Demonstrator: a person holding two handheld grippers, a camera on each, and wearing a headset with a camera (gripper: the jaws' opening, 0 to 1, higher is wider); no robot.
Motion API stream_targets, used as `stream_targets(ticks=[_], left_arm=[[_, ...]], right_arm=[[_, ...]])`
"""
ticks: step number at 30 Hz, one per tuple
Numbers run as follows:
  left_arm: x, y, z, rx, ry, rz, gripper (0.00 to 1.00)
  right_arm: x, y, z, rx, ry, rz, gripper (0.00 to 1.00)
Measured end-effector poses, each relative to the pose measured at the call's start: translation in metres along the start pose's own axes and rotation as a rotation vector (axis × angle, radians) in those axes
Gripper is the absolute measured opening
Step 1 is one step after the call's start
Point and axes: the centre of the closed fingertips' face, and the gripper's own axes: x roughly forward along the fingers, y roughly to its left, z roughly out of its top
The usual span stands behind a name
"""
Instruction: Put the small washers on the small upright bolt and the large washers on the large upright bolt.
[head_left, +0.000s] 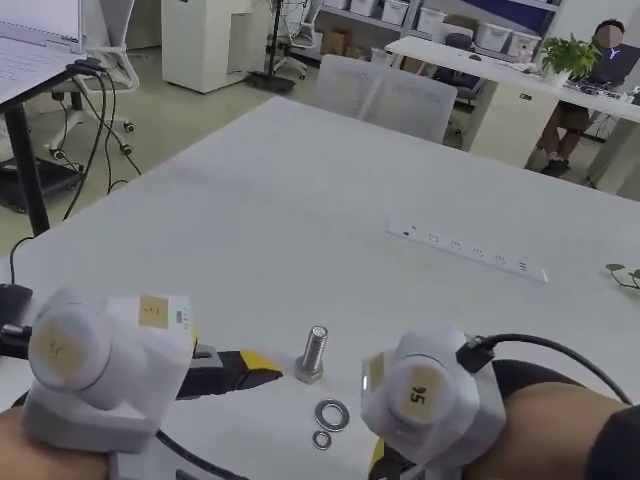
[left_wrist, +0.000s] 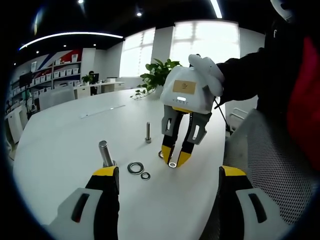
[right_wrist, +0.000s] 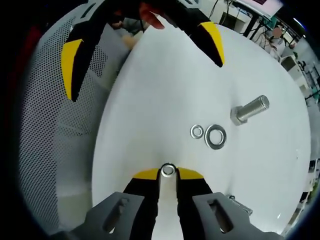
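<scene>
Right gripper (right_wrist: 168, 173) up close, jaws pinched narrow, and there between the yellow tips sits the held washer (right_wrist: 168, 170), a small one, flat in the grip. In the left gripper view it hangs tips-down, low over the table near the person's edge; touching the top or not, can't tell. Left gripper (right_wrist: 141, 54) faces it from across, jaws spread wide, nothing in them, and the held washer sits out ahead of the gap between them.

Large bolt (head_left: 313, 352) stands upright on its head between the two grippers in the head view, just off the left gripper's yellow tip. Small bolt (left_wrist: 148, 132) is upright too, farther out on the table than the right gripper's tips. Large washer (right_wrist: 216, 136) lies flat just beside the large bolt. The small washer (right_wrist: 197, 131) lies right next to it, close to touching, on the side toward the held washer. Both loose ones are clear of all four jaws.

Table (head_left: 300, 200) is white and broad. Mesh chair (head_left: 385, 95) stands at its far edge, a power strip (head_left: 465, 250) lies flat out toward the right, and a plant (head_left: 570, 52) sits on the long desk behind.
</scene>
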Motion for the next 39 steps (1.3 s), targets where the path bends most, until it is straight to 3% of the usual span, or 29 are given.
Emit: stream_targets(ticks=[11, 23, 34, 39], left_arm=[[0.001, 0.002, -0.001, -0.001, 0.002, 0.000, 0.81], [0.002, 0.001, -0.001, 0.000, 0.005, 0.001, 0.81], [0.003, 0.001, -0.001, -0.002, 0.005, 0.000, 0.81], [0.003, 0.001, -0.001, -0.002, 0.003, -0.002, 0.81]], right_arm=[[-0.024, -0.015, -0.007, 0.046, -0.031, -0.039, 0.14], [-0.044, -0.034, -0.031, 0.083, -0.006, -0.084, 0.14], [-0.062, -0.047, -0.042, 0.098, 0.010, -0.119, 0.14], [-0.074, -0.062, -0.048, 0.106, 0.010, -0.152, 0.14]])
